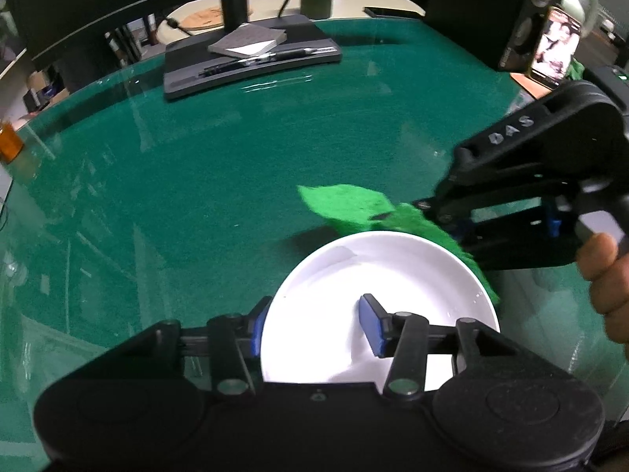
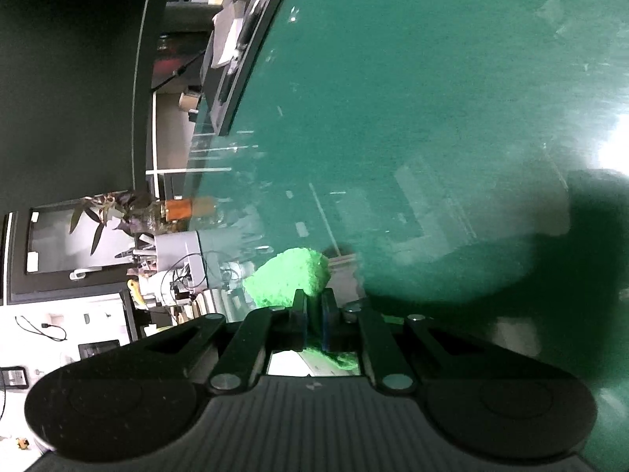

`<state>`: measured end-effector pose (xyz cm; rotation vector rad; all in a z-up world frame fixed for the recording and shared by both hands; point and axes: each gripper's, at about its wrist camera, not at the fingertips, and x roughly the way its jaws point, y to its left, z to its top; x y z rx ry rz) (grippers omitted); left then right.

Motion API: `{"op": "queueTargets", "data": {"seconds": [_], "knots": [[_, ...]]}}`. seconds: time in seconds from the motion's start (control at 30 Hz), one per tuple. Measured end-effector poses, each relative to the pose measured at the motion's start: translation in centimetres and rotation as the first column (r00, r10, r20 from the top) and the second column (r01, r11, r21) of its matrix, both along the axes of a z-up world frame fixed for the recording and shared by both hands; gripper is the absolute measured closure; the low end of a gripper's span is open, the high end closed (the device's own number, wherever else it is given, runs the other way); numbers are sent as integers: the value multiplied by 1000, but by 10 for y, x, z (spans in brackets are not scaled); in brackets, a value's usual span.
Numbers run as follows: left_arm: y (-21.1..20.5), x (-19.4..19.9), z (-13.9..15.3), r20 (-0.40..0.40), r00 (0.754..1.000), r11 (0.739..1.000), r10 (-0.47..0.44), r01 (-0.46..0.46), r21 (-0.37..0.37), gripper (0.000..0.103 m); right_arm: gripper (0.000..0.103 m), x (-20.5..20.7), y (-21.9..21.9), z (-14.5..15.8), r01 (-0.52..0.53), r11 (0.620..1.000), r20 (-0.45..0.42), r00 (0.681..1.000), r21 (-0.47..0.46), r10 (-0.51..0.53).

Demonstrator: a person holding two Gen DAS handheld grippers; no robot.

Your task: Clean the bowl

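Nearest my left camera is the left hand-held gripper (image 1: 316,324), and the white bowl (image 1: 377,275) sits directly under it on the green surface (image 1: 196,177). One blue pad (image 1: 255,326) stands outside the bowl's rim on its left; the other blue pad (image 1: 369,326) stands inside the bowl, over its floor. The near left part of the rim therefore lies between the two fingers. I see a clear gap between the inner pad and the rim, so I record this gripper as not clamped; its jaws are opening. Whether the outer pad touches the rim I cannot tell.

Beyond the bowl's far right rim I see the right hand-held gripper (image 1: 422,206), held by a hand (image 1: 605,275) at the right of the bowl. Its jaws are closed on a bright green cloth (image 1: 354,208). From the right camera the same gripper (image 2: 313,314) shows both pads pressed against the cloth (image 2: 289,275), which bunches out past the fingertips. In the left view part of the cloth sticks out beyond the bowl's far rim and part trails down along its right rim.

Well beyond the bowl, at the far edge of the surface, stands a monitor base (image 1: 251,59) carrying a notepad (image 1: 247,41) and a pen (image 1: 275,57).
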<state>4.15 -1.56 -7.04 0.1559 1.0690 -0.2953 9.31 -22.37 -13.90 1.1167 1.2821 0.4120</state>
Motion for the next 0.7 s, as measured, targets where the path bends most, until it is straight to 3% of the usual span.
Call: {"op": "queueTargets", "data": {"seconds": [0.17, 0.37, 0.5, 0.7], "knots": [[-11, -11, -2, 43, 996, 997, -82, 81, 7, 56, 94, -48, -34, 4, 109, 993, -28, 994, -40, -110], [-10, -13, -4, 68, 988, 991, -136, 137, -6, 57, 95, -86, -39, 2, 189, 980, -55, 980, -53, -192], [-11, -13, -4, 69, 991, 993, -116, 117, -13, 56, 95, -69, -29, 3, 176, 980, -23, 984, -96, -179], [-10, -16, -3, 38, 999, 1000, -14, 15, -21, 56, 94, -24, -9, -4, 67, 998, 15, 998, -14, -67]]}}
